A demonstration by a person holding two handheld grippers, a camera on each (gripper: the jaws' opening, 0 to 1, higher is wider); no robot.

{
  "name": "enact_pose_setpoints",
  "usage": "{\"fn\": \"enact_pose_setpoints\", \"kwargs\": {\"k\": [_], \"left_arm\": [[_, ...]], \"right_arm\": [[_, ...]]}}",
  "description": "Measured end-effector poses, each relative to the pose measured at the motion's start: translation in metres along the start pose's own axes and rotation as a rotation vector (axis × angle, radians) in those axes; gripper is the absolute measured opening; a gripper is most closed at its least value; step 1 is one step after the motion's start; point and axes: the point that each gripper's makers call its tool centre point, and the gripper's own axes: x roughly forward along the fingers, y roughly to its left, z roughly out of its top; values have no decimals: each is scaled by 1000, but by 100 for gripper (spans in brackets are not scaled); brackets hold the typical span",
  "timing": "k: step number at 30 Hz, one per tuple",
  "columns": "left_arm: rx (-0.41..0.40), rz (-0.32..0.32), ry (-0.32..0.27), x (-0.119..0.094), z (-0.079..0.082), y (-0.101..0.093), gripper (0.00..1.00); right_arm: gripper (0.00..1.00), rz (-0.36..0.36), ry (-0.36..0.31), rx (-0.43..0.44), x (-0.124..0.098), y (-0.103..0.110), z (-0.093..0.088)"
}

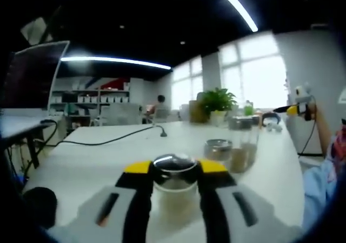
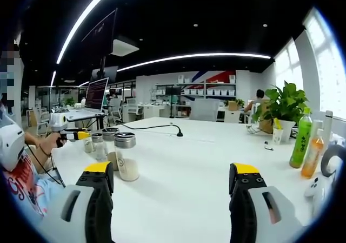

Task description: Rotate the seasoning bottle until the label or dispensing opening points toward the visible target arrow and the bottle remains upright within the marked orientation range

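The left gripper view sits low and close behind its jaws, facing the windows. The right gripper view faces opposite, sharing the long white table (image 2: 184, 162) between.

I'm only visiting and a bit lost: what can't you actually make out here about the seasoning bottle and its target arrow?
- Label and opening: left gripper view, seasoning bottle is blurred, its sides covered by the left hand-held gripper.
- Target arrow: none made out on the table.
- Bottle base: left gripper view, hidden behind the gripper body.
- Other jars: right gripper view, too small to read.
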Motion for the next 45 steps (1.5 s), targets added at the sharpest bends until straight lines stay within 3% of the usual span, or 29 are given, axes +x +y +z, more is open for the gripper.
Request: {"fn": "enact_pose_setpoints", "kwargs": {"k": [35,45], "left_arm": [[3,-323,27,4,0,-6,33],[8,-364,25,5,0,-9,33]], "right_arm": [[91,18,22,5,8,5,-5],[91,23,27,7,12,5,-6]]}}
